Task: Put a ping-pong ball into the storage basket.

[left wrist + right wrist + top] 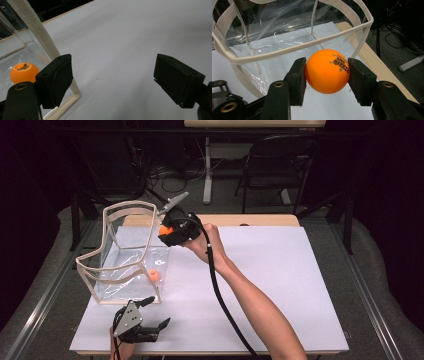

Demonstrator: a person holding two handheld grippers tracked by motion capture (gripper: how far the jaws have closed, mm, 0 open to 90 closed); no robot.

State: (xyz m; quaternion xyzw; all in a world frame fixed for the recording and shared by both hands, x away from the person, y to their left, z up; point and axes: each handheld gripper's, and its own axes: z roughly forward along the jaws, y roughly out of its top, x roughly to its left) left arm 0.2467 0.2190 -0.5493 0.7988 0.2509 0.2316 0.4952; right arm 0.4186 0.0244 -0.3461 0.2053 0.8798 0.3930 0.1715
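where dark: white table [280,285]

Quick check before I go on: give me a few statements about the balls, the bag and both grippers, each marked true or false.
1. The right gripper is shut on an orange ball. True.
2. The clear bag holds nothing. False: a second orange ball lies on its bottom.
3. The left gripper clamps the bag's rim. False: its jaws stand open with nothing between them, beside the bag's bottom corner.
4. The held ball is at the bag's rim, not yet inside. True.
5. The bag lies flat on its side. False: it stands upright with its mouth open.
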